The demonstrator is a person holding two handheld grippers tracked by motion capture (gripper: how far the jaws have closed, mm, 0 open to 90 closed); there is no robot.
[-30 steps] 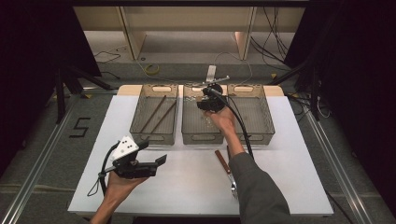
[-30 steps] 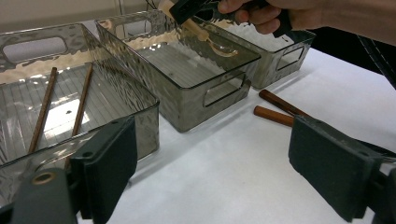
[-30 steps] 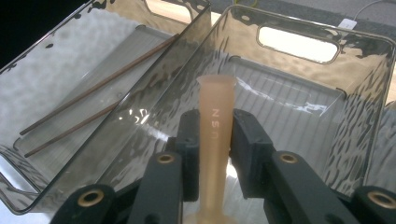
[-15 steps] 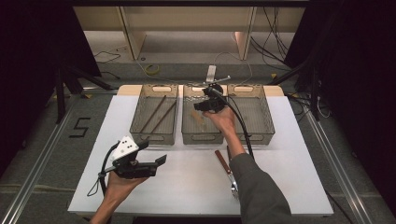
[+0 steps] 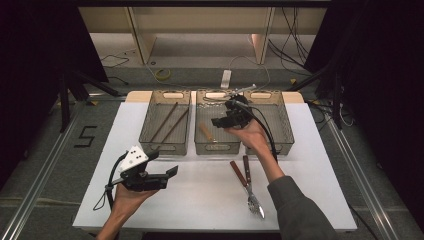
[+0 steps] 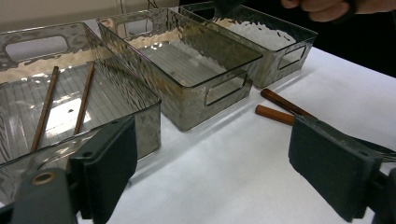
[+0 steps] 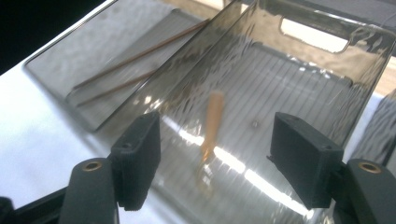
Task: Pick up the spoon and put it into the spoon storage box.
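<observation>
Three clear trays stand in a row at the back of the white table. The left tray (image 5: 165, 145) holds two brown chopsticks (image 5: 169, 121). A pale wooden-handled utensil (image 5: 206, 132) lies on the floor of the middle tray (image 5: 217, 147). My right gripper (image 5: 220, 120) hovers over that tray. Its jaws have just been opening and nothing is between them. In the right gripper view the pale utensil (image 7: 212, 123) lies below the open right gripper (image 7: 215, 158). My left gripper (image 5: 164, 165) is held open over the front left of the table, empty.
Two brown-handled utensils (image 5: 245, 177), one a fork, lie on the table in front of the trays; their handles (image 6: 280, 105) show in the left gripper view. The right tray (image 5: 280, 145) looks empty. Cables and a shelf frame sit on the floor beyond the table.
My right gripper's jaws have opened and the hand has drawn back toward the person and lifted a little. The pale utensil now lies in the middle tray. The left gripper has stayed put.
</observation>
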